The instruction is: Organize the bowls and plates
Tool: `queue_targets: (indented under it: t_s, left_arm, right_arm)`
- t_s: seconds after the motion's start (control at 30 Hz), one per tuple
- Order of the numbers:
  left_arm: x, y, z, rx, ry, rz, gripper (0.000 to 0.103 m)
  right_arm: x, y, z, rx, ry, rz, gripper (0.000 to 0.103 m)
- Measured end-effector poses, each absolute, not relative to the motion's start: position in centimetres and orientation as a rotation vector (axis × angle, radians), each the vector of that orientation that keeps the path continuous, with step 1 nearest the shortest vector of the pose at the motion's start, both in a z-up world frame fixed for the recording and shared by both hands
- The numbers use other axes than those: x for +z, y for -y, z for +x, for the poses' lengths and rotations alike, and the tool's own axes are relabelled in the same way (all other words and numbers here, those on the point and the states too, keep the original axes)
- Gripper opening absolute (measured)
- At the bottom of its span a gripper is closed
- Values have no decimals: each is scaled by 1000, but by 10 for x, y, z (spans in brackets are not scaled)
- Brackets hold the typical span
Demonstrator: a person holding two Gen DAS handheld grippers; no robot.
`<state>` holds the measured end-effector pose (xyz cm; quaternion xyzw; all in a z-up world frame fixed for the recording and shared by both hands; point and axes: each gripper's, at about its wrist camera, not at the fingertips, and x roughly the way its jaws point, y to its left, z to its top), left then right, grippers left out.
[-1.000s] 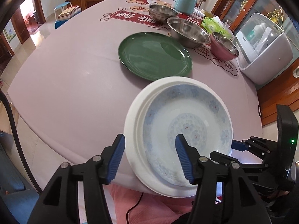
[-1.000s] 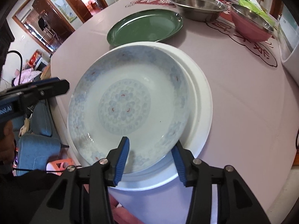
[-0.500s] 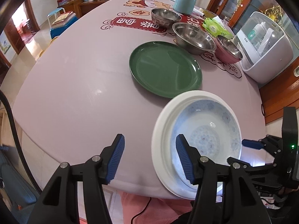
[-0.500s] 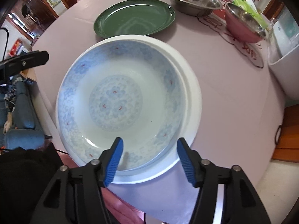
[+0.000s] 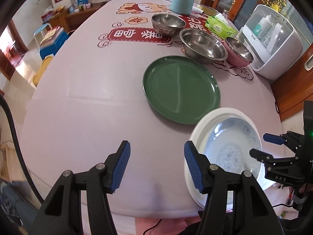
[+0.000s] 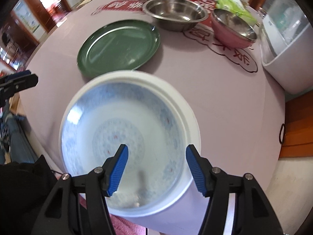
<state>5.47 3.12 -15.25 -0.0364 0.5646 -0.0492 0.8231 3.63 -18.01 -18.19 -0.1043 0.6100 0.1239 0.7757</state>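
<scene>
Both sets of tongs hang empty over the near edge of the counter (image 5: 78, 98), each spread wide with nothing between the blue pads. The left tongs (image 5: 155, 163) sit above bare pink cloth, just beside the stacked pair of plates, which suggests they are off duty for the moment. The right tongs (image 6: 156, 169) hover directly over that stack, their pads apart above the inner dish and not visibly touching it; I cannot tell how high above it they are. The stack itself is a patterned plate (image 6: 125, 137), pale with a blue floral band and tiny red flecks, nested inside a plain white plate (image 6: 192, 129) whose rim shows all around it. It sits at the counter's near corner, slightly over the edge by the look of it, so a nudge there could tip it. Just beyond, close but apart from the stack, lies the green plate (image 5: 181, 88), flat, glossy and empty, probably the next piece to join the pile. Farther back stand three bowls in a loose line: a small steel bowl (image 5: 168, 23), a wider steel bowl (image 5: 203, 45) and a pink bowl (image 5: 238, 51) with a metal interior, none yet nested. A teal canister (image 5: 183, 1), a green tissue pack (image 5: 220, 26) and a white appliance (image 5: 273, 45) crowd the far side.
</scene>
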Motion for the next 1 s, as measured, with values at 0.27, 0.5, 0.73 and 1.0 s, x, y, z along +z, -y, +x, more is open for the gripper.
queue_targets:
  t_s: [0.27, 0.5, 0.73, 1.0]
  left_arm:
    - [-151, -49, 84, -148, -1200, 21, 60]
    - [-152, -57, 109, -216, -1179, 78, 62]
    - [-157, -64, 139, -283, -1174, 107, 63]
    - [-181, -60, 167, -347, -1200, 130, 63]
  right_arm:
    - [-178, 168, 53, 160, -1254, -90, 61]
    - [-178, 165, 71, 77, -1174, 44, 61]
    - [-180, 167, 85, 53, -1104, 218, 61]
    - [-200, 167, 104, 51, -1081, 368, 62]
